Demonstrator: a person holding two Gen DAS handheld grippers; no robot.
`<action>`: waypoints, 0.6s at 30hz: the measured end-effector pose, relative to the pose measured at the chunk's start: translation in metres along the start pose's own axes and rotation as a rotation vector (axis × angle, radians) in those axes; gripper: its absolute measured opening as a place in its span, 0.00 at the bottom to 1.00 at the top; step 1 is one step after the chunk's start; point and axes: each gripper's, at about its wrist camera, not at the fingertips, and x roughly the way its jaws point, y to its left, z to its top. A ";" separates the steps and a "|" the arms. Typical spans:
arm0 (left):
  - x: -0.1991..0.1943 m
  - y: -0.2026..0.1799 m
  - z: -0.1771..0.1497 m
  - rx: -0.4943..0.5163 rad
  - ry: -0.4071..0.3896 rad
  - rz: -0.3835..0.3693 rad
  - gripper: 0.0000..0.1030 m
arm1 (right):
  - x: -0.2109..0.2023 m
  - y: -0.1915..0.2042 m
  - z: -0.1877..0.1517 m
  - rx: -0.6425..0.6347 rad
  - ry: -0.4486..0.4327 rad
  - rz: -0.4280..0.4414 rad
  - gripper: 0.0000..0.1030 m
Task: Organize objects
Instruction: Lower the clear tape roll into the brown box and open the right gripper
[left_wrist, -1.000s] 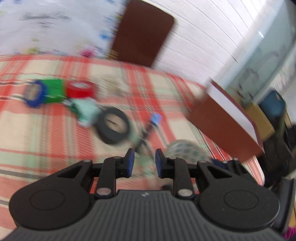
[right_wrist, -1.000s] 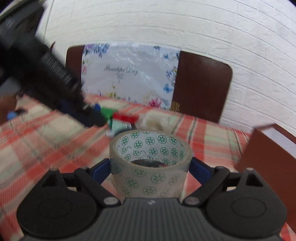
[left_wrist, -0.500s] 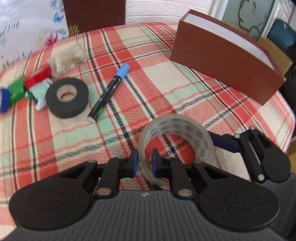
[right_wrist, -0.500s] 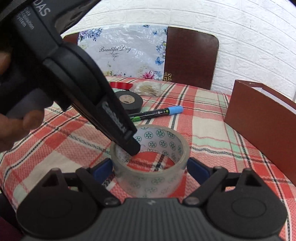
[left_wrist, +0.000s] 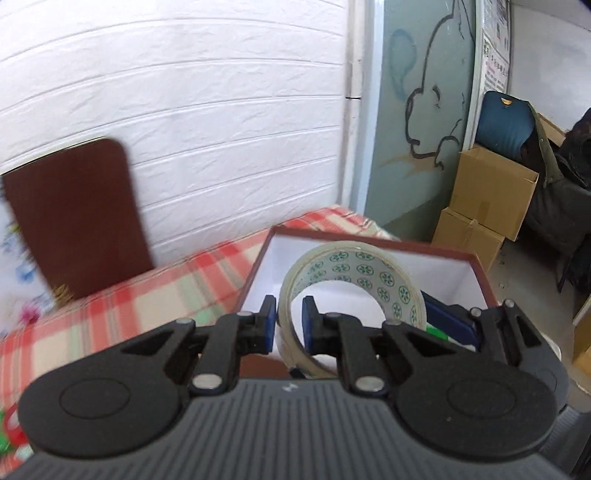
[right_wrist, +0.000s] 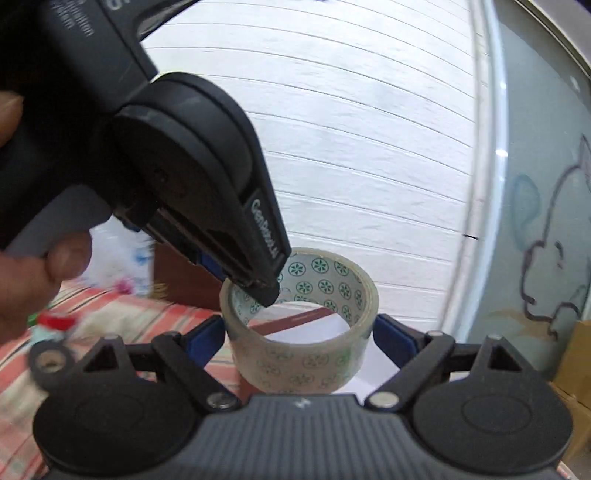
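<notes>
Clear packing tape roll (left_wrist: 354, 288), wide, printed with green rosettes on its inner core; carried in the air over the open brown box (left_wrist: 373, 240), whose white inside shows through the ring.

Left tongs (left_wrist: 289, 323): blue pads drawn together on the wall of the roll, one pad outside the ring, one inside, both pressing the band. From the right wrist view the same tongs (right_wrist: 267, 291) reach down into the roll from the upper left, with a person's fingers (right_wrist: 62, 258) wrapped on the handle.

Right tongs (right_wrist: 298, 332): spread wide across the roll's outer width, blue pads at either side of the ring. The left pad looks to touch the tape; at the right pad I cannot tell whether it touches or stands just clear. In the left wrist view one of its blue fingers (left_wrist: 448, 321) shows beside the far side of the roll.

Bench (left_wrist: 155, 295): covered with red, green and cream plaid cloth; the box stands at its far corner.

Black tape roll (right_wrist: 48, 360): lying on the cloth at the left, blurred.

Brown chair back (left_wrist: 74, 218): behind the bench, against the white panelled wall (left_wrist: 221, 110).

Cardboard cartons (left_wrist: 487, 199): stacked on the floor at the right.
</notes>
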 end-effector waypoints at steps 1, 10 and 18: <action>0.015 -0.002 0.005 0.001 0.013 -0.007 0.16 | 0.011 -0.007 0.001 0.017 0.009 -0.017 0.88; 0.083 -0.001 -0.012 -0.035 0.146 0.006 0.17 | 0.095 -0.042 -0.021 0.174 0.211 -0.006 0.89; 0.042 0.018 -0.013 -0.062 0.064 -0.029 0.19 | 0.087 -0.041 -0.021 0.193 0.170 -0.005 0.88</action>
